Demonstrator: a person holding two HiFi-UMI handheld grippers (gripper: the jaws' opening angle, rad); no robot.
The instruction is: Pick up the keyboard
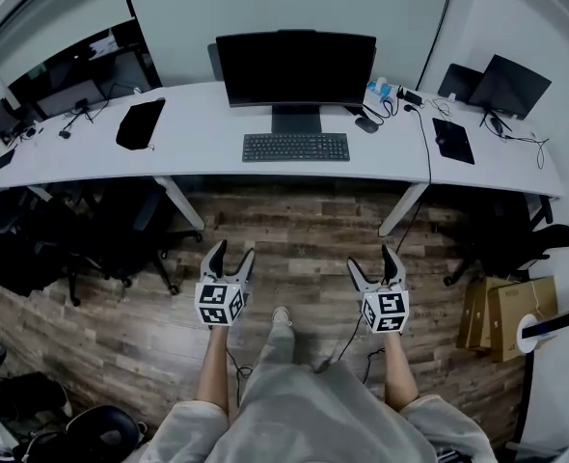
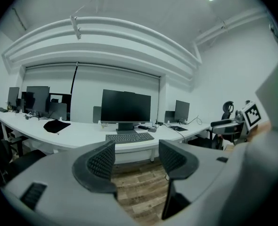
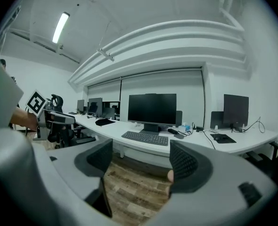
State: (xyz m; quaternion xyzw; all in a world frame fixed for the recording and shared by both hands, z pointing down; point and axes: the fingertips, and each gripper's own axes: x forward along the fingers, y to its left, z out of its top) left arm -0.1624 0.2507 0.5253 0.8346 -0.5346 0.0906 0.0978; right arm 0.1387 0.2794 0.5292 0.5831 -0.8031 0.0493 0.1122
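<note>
At the front edge of the white desk (image 1: 198, 138), centred before the monitor (image 1: 295, 68), lies the keyboard (image 1: 295, 147). The left gripper (image 1: 233, 251) and right gripper (image 1: 371, 258) hang over the wooden floor (image 1: 304, 222), well short of the desk and pointing toward it. Both have their jaws apart with nothing between them. The keyboard sits well ahead, midway between the two.

I've got the left gripper (image 1: 232, 253) and right gripper (image 1: 371, 258) side by side out front, jaws spread wide, nothing gripped.
</note>
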